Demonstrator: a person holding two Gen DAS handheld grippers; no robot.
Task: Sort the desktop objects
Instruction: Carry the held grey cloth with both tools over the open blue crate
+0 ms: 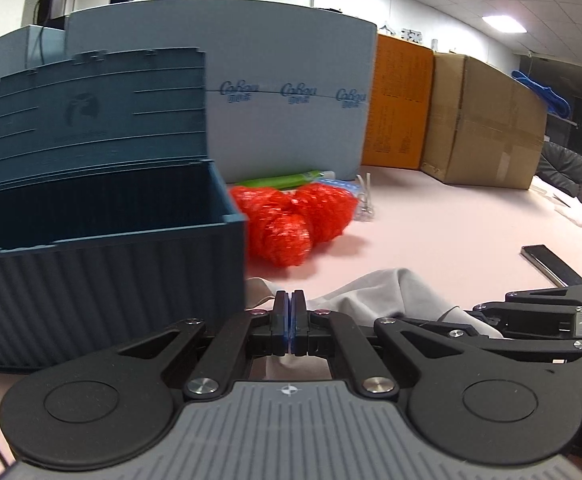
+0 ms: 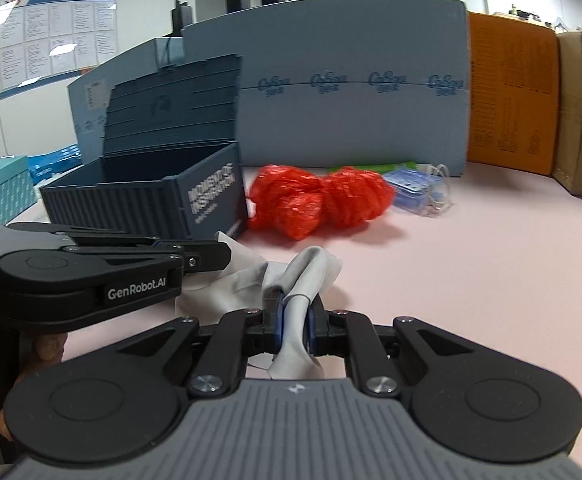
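Both tools held low and level: right tool [image 2: 293, 316] pinches grey cloth [image 2: 311, 268], left tool [image 1: 289, 312] pressed together.

Both cameras sit low over the pale pink tabletop [image 1: 451, 232], each looking forward along its own black gripper's fingers toward the far light-blue foam board [image 2: 351, 120]; the left view hangs close beside the open ribbed dark-teal plastic box [image 1: 103, 280] at its left; the right view stands further right; both share the box, the crumpled red mesh bag [image 2: 315, 200] and the wrinkled grey cloth [image 1: 375, 292].

Left gripper [image 1: 289, 312] and right gripper [image 2: 294, 312], fingers together.
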